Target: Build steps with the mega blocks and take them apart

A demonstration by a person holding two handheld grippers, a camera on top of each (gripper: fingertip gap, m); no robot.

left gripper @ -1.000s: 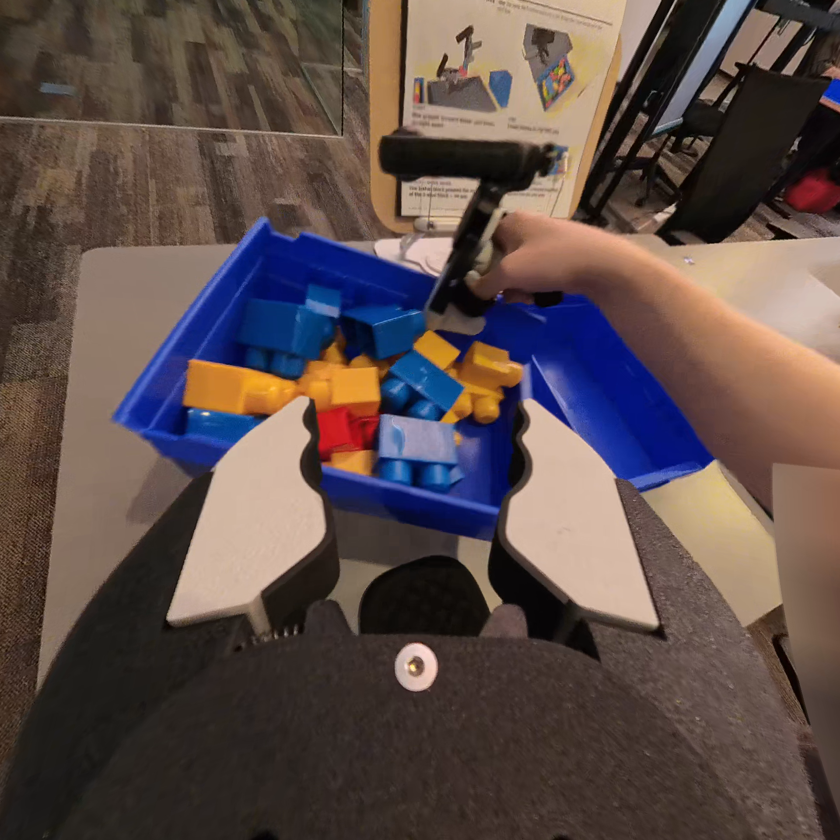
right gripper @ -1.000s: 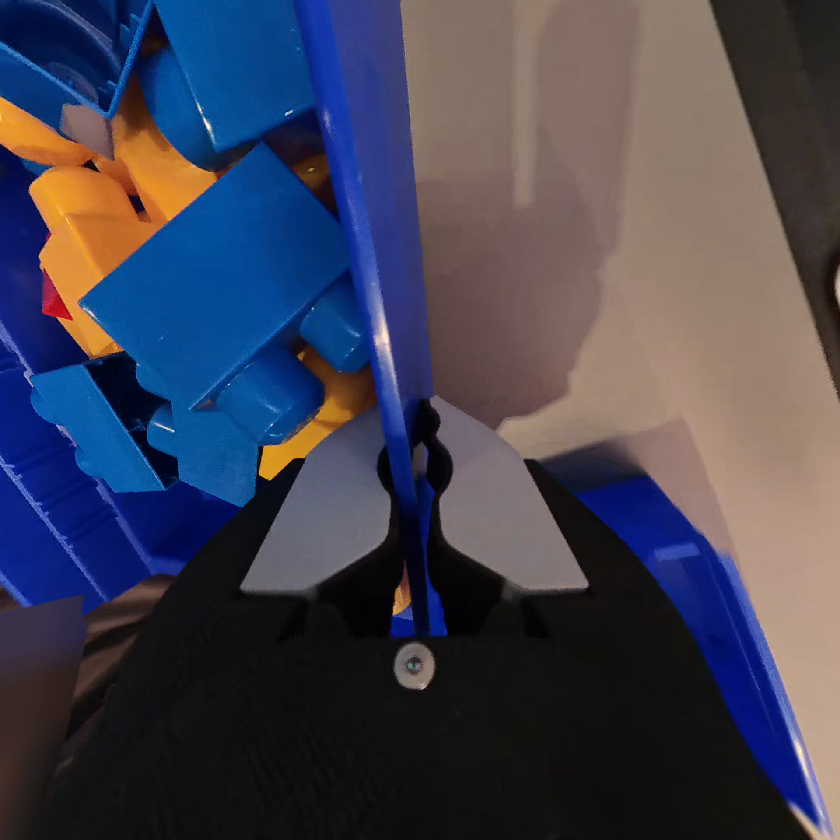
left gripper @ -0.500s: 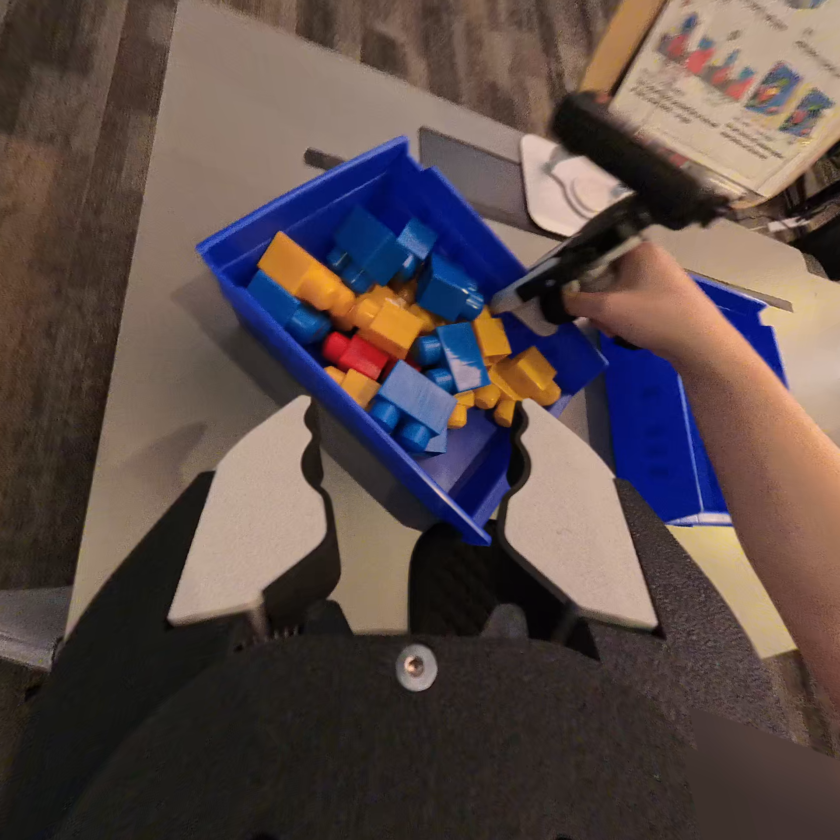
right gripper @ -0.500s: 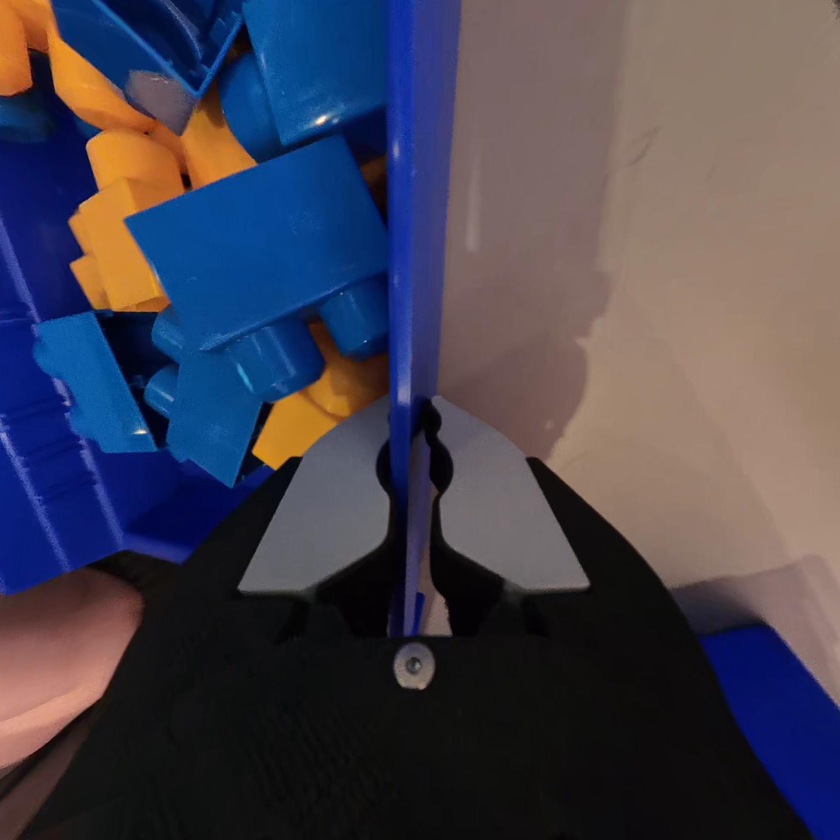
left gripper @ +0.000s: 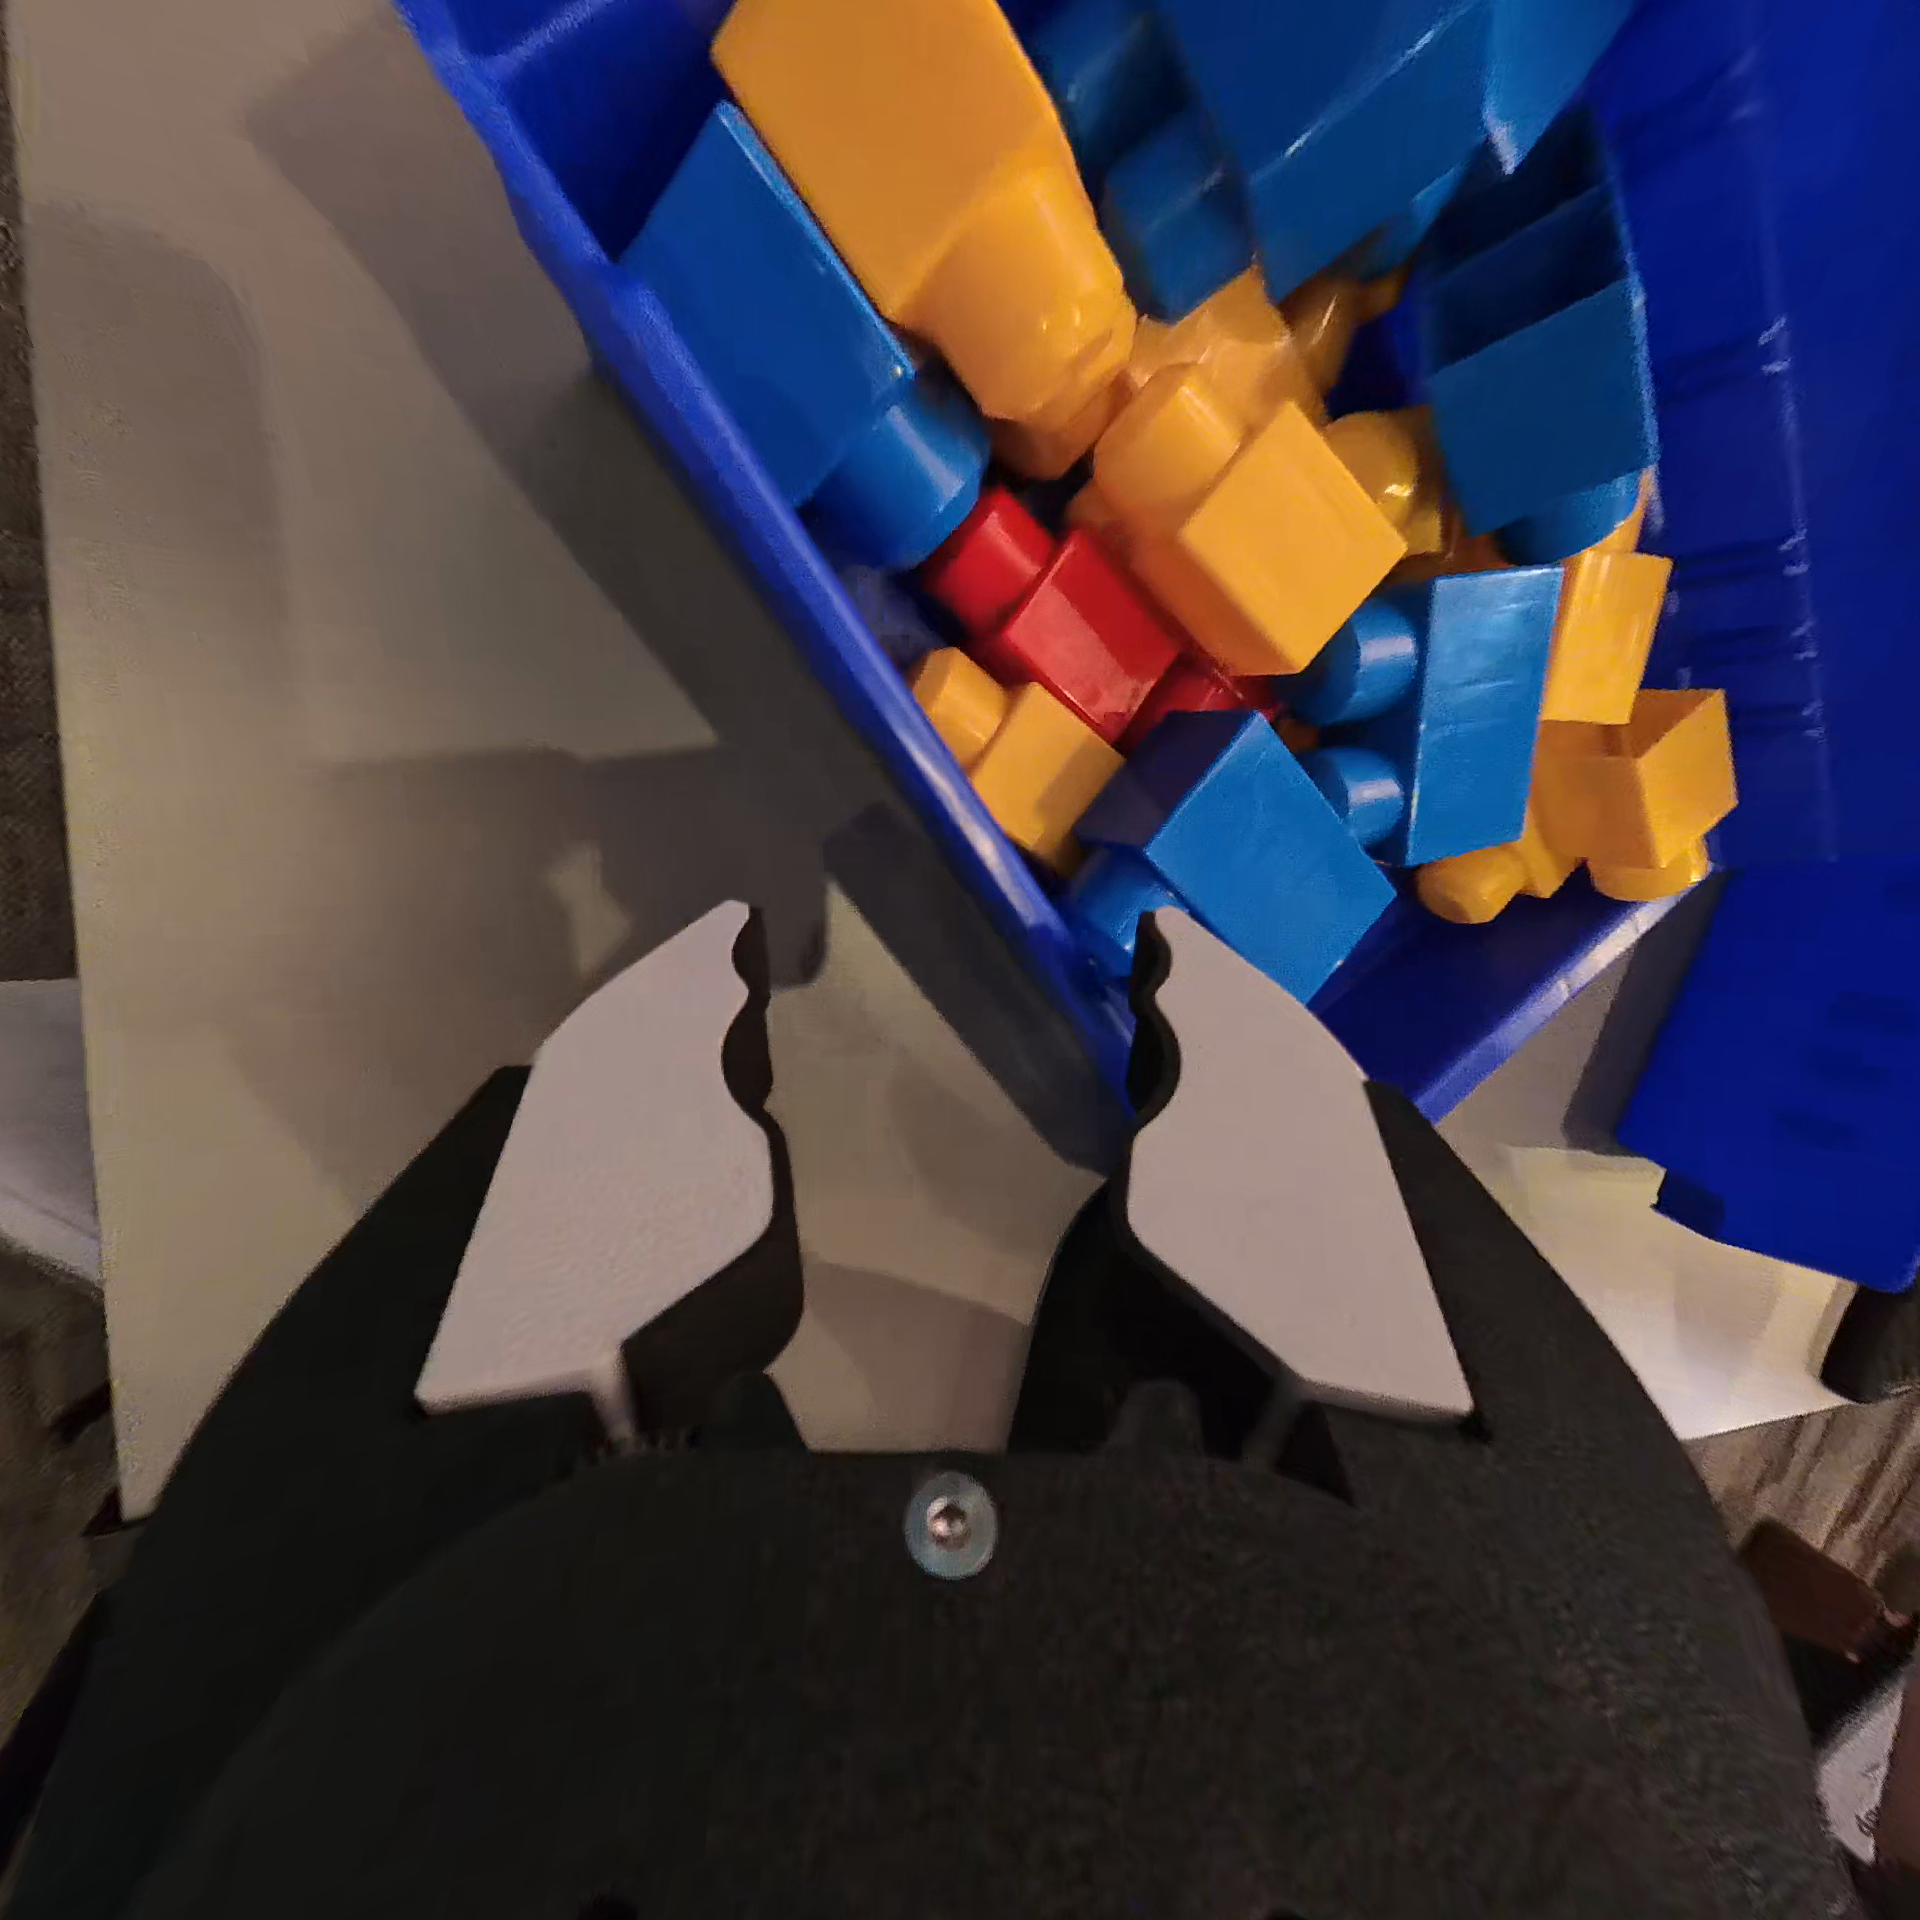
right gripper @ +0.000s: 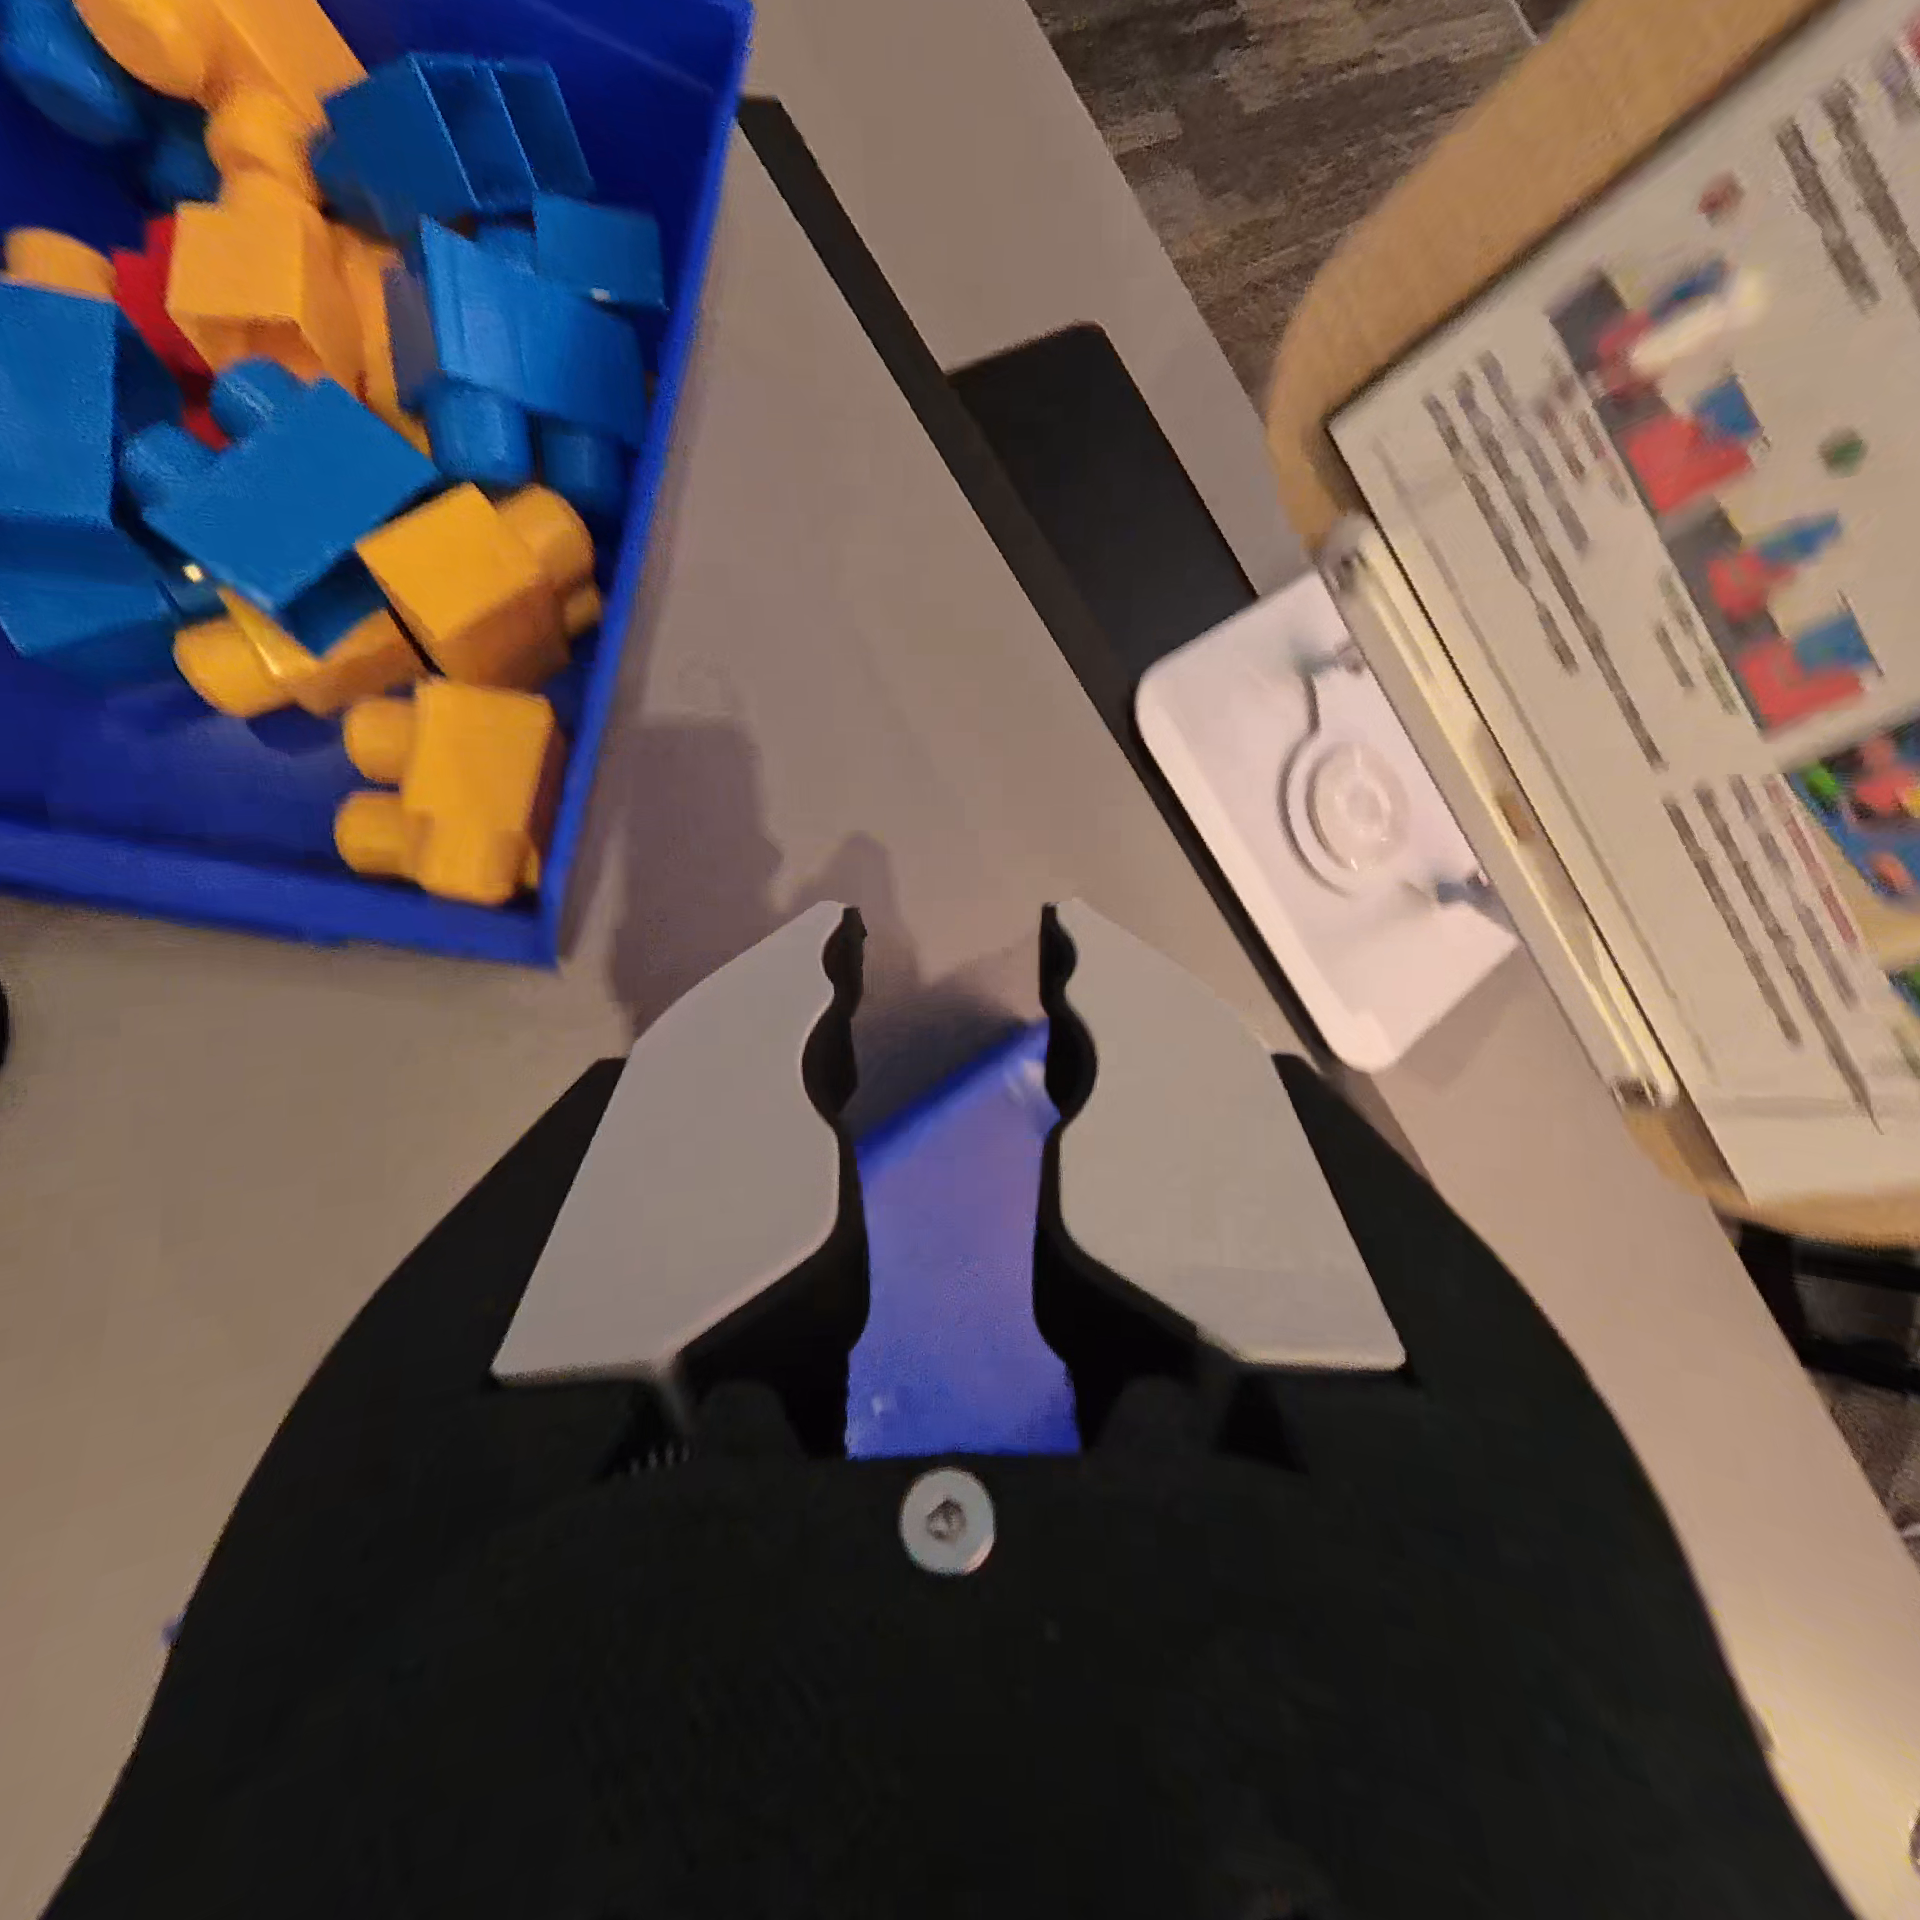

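Observation:
A blue bin on the grey table holds several loose mega blocks: blue, yellow and red. My left gripper is open and straddles the bin's wall near its corner. Its right finger is inside the bin against the wall and its left finger stands clear outside. My right gripper is open and empty above the table, to the right of the bin. A yellow block lies in the bin's near corner.
A second flat blue plastic piece lies right of the bin and shows under my right gripper. A white holder and a board with a printed sheet stand at the table's far edge by a dark strip. One gripper's finger ends stand about 35 cm off the other's.
My right gripper let go of the bin's wall, opened and drew back over the table. My left gripper moved in close to the bin's corner and narrowed a little around the wall.

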